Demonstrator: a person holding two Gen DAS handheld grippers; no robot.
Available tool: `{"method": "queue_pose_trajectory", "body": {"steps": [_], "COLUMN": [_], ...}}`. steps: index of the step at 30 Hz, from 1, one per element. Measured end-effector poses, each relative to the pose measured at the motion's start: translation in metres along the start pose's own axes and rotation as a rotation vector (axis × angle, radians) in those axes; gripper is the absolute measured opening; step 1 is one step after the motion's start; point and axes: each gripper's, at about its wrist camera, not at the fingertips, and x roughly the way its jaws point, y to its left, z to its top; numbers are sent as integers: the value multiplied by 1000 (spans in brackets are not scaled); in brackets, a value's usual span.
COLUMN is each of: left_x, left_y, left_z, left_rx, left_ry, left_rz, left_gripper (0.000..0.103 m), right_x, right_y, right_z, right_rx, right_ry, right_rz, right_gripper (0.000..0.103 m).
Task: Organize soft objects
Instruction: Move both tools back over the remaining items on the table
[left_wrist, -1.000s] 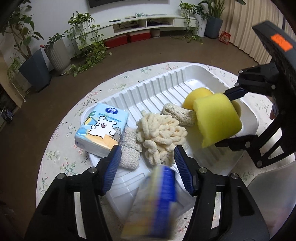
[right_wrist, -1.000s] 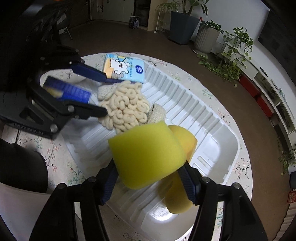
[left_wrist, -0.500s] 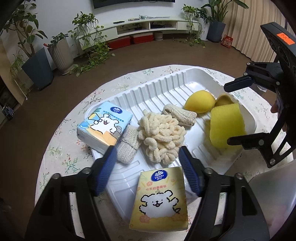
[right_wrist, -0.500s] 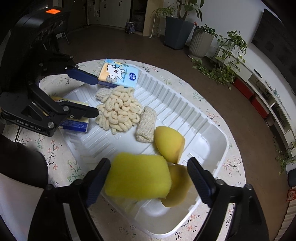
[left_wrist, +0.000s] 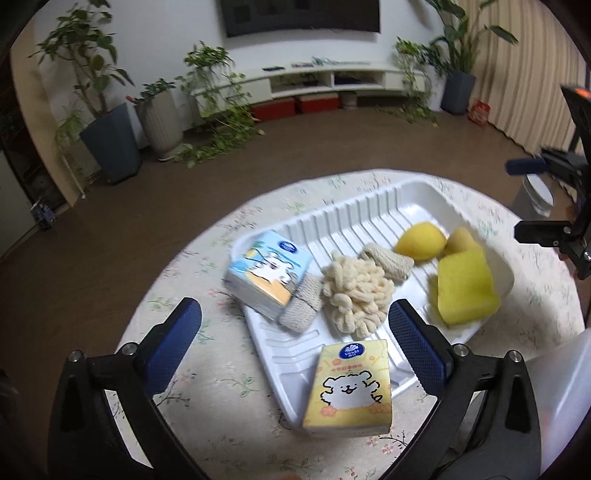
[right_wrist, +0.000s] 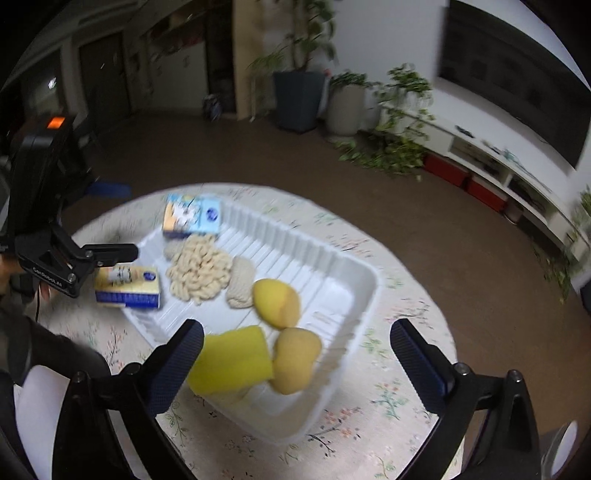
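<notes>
Both sets of tongs, left (left_wrist: 295, 332) and right (right_wrist: 295, 350), spread wide, gripping nothing. Yellow tissue pack (left_wrist: 349, 386) nearest, perched on the white tray (left_wrist: 369, 210) rim. Further in: yellow sponge (left_wrist: 465, 288), noodle-looking mitt (left_wrist: 354, 295), probably knit rolls, blue pack (left_wrist: 267, 273). All on the floral bench (left_wrist: 207, 387).

The right wrist view is motion-blurred. Print on the blue tissue pack (right_wrist: 192, 216) is unreadable there. The left gripper (right_wrist: 107, 221) is cut by the frame's left edge.

Glossy ribbed plastic tray (left_wrist: 373, 218), porous foam sponge (left_wrist: 466, 288)
</notes>
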Motion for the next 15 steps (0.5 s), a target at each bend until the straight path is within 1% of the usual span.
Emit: {"method": "queue_pose_trajectory", "body": {"steps": [4, 7, 9, 12, 15], "left_x": [-22, -38, -51, -77, -103], "left_y": [7, 14, 18, 21, 15], "left_z": [1, -4, -9, -25, -48], "left_rx": [-33, -63, -91, -138, -142], "left_ry": [-41, -73, -87, -108, -140], "left_rz": [23, 39, 44, 36, 31], "left_gripper": [103, 103, 103, 103, 103], "right_x": [-27, -51, -64, -85, -112], "right_y": [-10, -16, -18, -15, 1], "right_z": [-6, -12, -18, -30, -47], "right_rx": [67, 117, 138, 167, 167], "right_ry": [-52, -94, -107, -129, -171], "right_rz": [-21, -27, -44, -58, -51], "right_gripper": [103, 103, 103, 103, 103]}}
